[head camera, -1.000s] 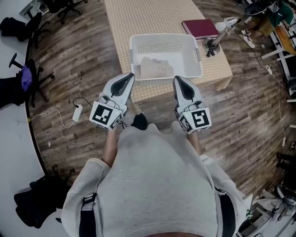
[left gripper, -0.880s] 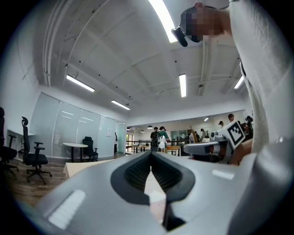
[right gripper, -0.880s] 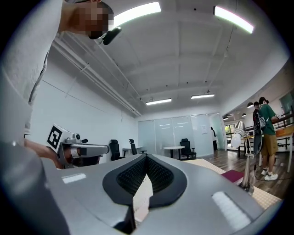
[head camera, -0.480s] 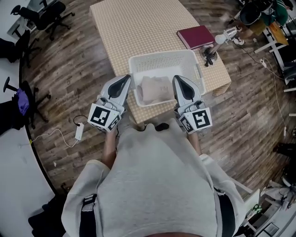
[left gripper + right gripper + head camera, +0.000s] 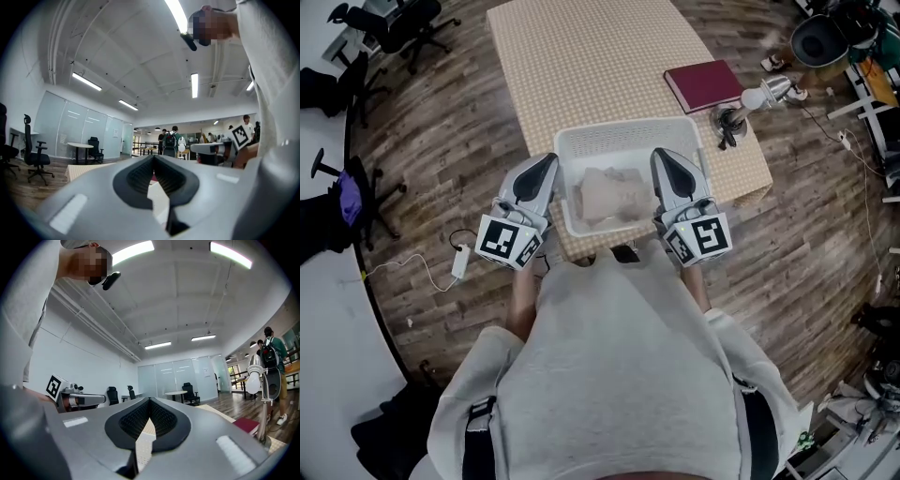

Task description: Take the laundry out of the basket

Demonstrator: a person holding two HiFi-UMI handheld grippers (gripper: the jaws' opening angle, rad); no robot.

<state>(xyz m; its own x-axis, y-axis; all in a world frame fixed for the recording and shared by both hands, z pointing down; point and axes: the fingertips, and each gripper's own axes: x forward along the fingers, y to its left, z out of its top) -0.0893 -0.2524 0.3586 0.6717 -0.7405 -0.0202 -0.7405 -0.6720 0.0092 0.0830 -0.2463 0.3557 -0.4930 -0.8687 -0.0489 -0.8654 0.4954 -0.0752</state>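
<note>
A white slatted laundry basket point(image 5: 628, 128) stands at the near edge of a table with a checked cloth point(image 5: 581, 56). A crumpled beige piece of laundry point(image 5: 605, 192) lies inside it. My left gripper point(image 5: 551, 159) hovers over the basket's left rim and my right gripper point(image 5: 660, 155) over its right rim, both pointing away from me. In the left gripper view the left gripper point(image 5: 153, 158) has its tips touching with nothing between them. The right gripper point(image 5: 149, 400) looks the same in the right gripper view. Both views look level across the room, and the basket is hidden in them.
A dark red book point(image 5: 703, 82) and a desk lamp point(image 5: 741, 101) sit on the table right of the basket. Office chairs point(image 5: 394, 23) stand at the far left. A cable with an adapter point(image 5: 459, 262) lies on the wooden floor. People point(image 5: 171, 140) stand in the distance.
I have moved toward the table. The basket, which lay ahead of both gripper tips, now sits between the two grippers. Both jaws stay shut.
</note>
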